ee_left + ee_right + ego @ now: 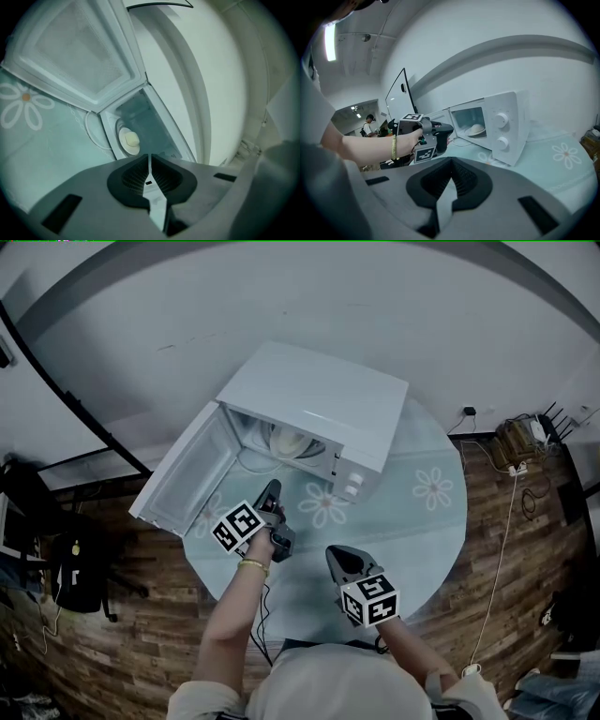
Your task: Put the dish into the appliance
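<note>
A white microwave point(319, 399) stands on the round table point(422, 521) with its door point(187, 474) swung wide to the left. The pale dish point(295, 442) lies inside the cavity on the turntable; it shows in the left gripper view point(130, 139) and in the right gripper view point(477, 129). My left gripper point(272, 489) hovers just in front of the open cavity, apart from the dish, its jaws point(149, 157) shut and empty. My right gripper point(337, 555) hangs over the table's near side, also shut point(451, 161) on nothing.
The table wears a pale teal cloth with flower prints. The open door point(79, 51) juts out over the table's left edge. Cables and a power strip point(520, 442) lie on the wood floor at right, a dark bag point(80, 568) at left. A person point(369, 125) stands far off.
</note>
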`<control>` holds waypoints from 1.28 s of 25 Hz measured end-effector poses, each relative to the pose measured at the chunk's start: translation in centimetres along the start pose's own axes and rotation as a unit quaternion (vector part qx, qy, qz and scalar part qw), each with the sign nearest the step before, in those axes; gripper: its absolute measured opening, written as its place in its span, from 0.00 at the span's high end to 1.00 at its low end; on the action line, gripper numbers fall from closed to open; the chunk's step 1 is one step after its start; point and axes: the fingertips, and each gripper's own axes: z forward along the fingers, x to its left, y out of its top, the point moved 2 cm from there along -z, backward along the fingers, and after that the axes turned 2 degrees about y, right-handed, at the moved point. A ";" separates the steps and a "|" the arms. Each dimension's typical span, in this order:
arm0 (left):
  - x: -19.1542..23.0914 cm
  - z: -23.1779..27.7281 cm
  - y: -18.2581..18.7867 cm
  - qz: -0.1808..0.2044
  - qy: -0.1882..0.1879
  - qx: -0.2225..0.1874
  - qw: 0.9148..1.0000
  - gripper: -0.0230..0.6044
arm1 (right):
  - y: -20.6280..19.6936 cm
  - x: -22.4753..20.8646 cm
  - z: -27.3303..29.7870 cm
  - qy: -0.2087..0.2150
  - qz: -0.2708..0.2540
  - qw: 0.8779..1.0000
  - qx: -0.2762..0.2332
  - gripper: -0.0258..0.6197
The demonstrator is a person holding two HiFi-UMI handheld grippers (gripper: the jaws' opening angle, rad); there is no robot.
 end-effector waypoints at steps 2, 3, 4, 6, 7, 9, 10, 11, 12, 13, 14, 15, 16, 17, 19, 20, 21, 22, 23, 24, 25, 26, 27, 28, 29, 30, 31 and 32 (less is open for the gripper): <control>-0.8 -1.7 -0.8 0.024 -0.004 0.003 1.000 0.93 | -0.2 0.3 -0.7 -0.001 -0.001 1.000 -0.003 0.95; -1.1 -2.6 -1.3 0.034 -0.007 0.005 0.999 0.94 | -0.3 0.4 -0.9 0.000 -0.001 1.000 -0.005 0.95; -1.4 -3.4 -1.9 0.042 -0.009 0.008 0.999 0.94 | -0.4 0.5 -1.2 0.000 -0.001 1.000 -0.007 0.95; -1.7 -5.2 -3.2 0.065 -0.008 0.017 0.998 0.94 | -0.6 0.8 -1.8 0.000 -0.002 1.000 -0.009 0.95; -1.8 -6.1 -3.8 0.079 -0.007 0.023 0.997 0.94 | -0.8 0.9 -2.1 0.000 -0.002 1.000 -0.010 0.95; -2.4 -7.7 -5.1 0.107 -0.006 0.032 0.994 0.94 | -1.0 1.1 -2.7 0.001 -0.002 1.000 -0.012 0.95; -2.7 -8.5 -5.6 0.118 -0.005 0.035 0.992 0.94 | -1.1 1.2 -3.0 0.002 -0.001 1.000 -0.012 0.95; -3.0 -9.3 -6.1 0.128 -0.004 0.038 0.991 0.94 | -1.2 1.2 -3.3 0.003 0.000 1.000 -0.013 0.95; -3.3 -10.1 -6.7 0.136 -0.003 0.040 0.990 0.94 | -1.4 1.3 -3.7 0.004 0.002 1.000 -0.013 0.95; -3.5 -10.8 -7.2 0.142 -0.002 0.042 0.989 0.94 | -1.5 1.5 -4.0 0.005 0.003 1.000 -0.014 0.95; -3.8 -11.6 -7.7 0.147 -0.001 0.044 0.988 0.94 | -1.7 1.6 -4.3 0.005 0.005 1.000 -0.015 0.95; -4.0 -12.3 -8.2 0.149 -0.001 0.046 0.988 0.94 | -1.8 1.7 -4.7 0.005 0.005 1.000 -0.016 0.95; -4.3 -13.0 -8.7 0.149 -0.001 0.048 0.988 0.94 | -1.9 1.8 -5.0 0.005 0.006 1.000 -0.016 0.95; -4.4 -13.7 -9.2 0.149 0.000 0.049 0.988 0.94 | -2.1 1.9 -5.3 0.004 0.006 1.000 -0.016 0.95; -4.6 -15.1 -10.1 0.151 0.006 0.053 0.987 0.94 | -2.4 2.2 -5.9 0.004 0.006 1.000 -0.017 0.95; -4.6 -15.8 -10.5 0.153 0.010 0.056 0.987 0.94 | -2.6 2.3 -6.2 0.004 0.007 1.000 -0.017 0.95; -4.5 -16.4 -10.8 0.154 0.014 0.058 0.986 0.94 | -2.7 2.5 -6.5 0.004 0.008 1.000 -0.018 0.95; -4.4 -17.0 -11.1 0.152 0.018 0.060 0.986 0.94 | -2.8 2.6 -6.6 0.005 0.008 1.000 -0.019 0.95; -4.3 -17.6 -11.3 0.150 0.022 0.062 0.987 0.94 | -2.9 2.7 -6.8 0.006 0.009 1.000 -0.020 0.95; -4.2 -18.2 -11.6 0.148 0.026 0.063 0.987 0.94 | -3.0 2.8 -7.0 0.007 0.009 1.000 -0.020 0.95; -4.1 -18.7 -11.8 0.146 0.029 0.063 0.987 0.94 | -3.2 2.9 -7.1 0.008 0.009 1.000 -0.020 0.95; -4.0 -19.3 -12.1 0.144 0.031 0.063 0.987 0.94 | -3.4 3.1 -7.3 0.009 0.009 1.000 -0.020 0.95; -4.0 -19.9 -12.3 0.143 0.032 0.063 0.987 0.94 | -3.7 3.3 -7.5 0.011 0.008 1.000 -0.020 0.95; -4.0 -20.4 -12.5 0.143 0.034 0.062 0.987 0.94 | -3.9 3.5 -7.7 0.012 0.006 1.000 -0.019 0.95; -4.0 -21.0 -12.7 0.142 0.036 0.062 0.987 0.94 | -4.0 3.7 -7.8 0.015 0.005 1.000 -0.019 0.95; -4.0 -21.5 -12.9 0.141 0.038 0.062 0.987 0.94 | -4.2 4.0 -8.0 0.017 0.004 1.000 -0.018 0.95; -4.1 -22.1 -13.0 0.140 0.039 0.062 0.988 0.94 | -4.4 4.2 -8.1 0.019 0.002 1.000 -0.018 0.95; -4.2 -22.5 -13.2 0.138 0.038 0.061 0.988 0.94 | -4.5 4.5 -8.3 0.022 0.001 1.000 -0.018 0.95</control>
